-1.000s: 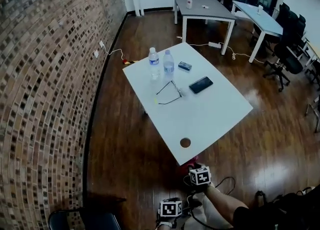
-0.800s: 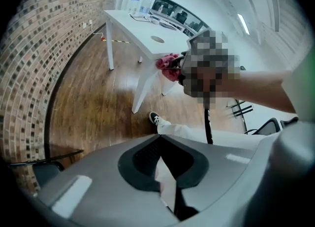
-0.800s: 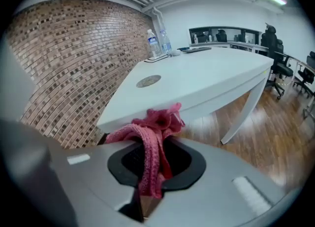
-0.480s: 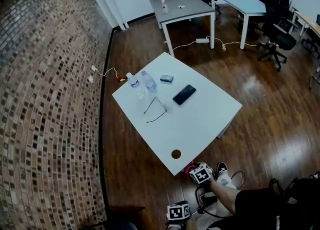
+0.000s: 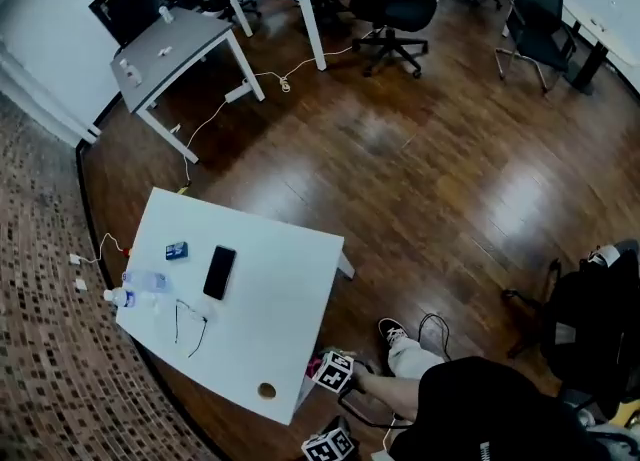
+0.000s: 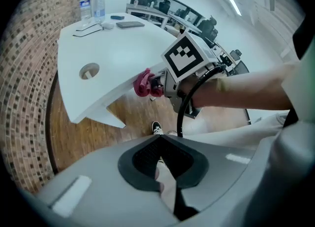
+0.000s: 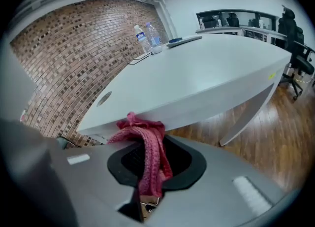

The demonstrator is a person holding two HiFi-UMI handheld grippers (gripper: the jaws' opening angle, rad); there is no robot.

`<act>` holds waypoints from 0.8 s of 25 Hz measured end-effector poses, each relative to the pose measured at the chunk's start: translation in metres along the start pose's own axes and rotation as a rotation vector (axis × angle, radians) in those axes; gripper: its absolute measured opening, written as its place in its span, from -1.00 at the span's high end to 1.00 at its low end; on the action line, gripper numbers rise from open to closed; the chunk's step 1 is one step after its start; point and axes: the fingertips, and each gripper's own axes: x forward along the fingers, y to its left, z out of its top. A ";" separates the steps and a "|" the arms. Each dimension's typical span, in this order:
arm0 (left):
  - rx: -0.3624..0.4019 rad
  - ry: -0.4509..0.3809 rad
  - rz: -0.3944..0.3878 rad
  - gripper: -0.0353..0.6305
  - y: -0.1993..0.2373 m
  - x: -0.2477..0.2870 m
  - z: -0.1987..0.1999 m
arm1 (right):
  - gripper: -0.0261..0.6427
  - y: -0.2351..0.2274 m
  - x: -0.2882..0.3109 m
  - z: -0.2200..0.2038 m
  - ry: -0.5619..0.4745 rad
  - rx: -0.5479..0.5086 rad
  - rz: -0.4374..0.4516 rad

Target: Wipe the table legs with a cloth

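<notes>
Right gripper [image 7: 147, 172] is clamped on a red cloth [image 7: 150, 145] at the edge of the white table [image 7: 206, 73]. The left gripper [image 6: 160, 169] is closed and empty. Two bottles [image 7: 149, 38] stand on the tabletop.

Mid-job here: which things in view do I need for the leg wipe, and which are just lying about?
Job: red cloth, held by the right gripper; white table leg.
Lying about: two water bottles, phone, small blue box on the tabletop; office chairs beyond.
</notes>
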 end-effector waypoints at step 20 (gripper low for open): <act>0.353 0.095 -0.087 0.89 -0.092 0.064 0.118 | 0.76 -0.241 -0.083 0.058 -0.180 0.300 -0.279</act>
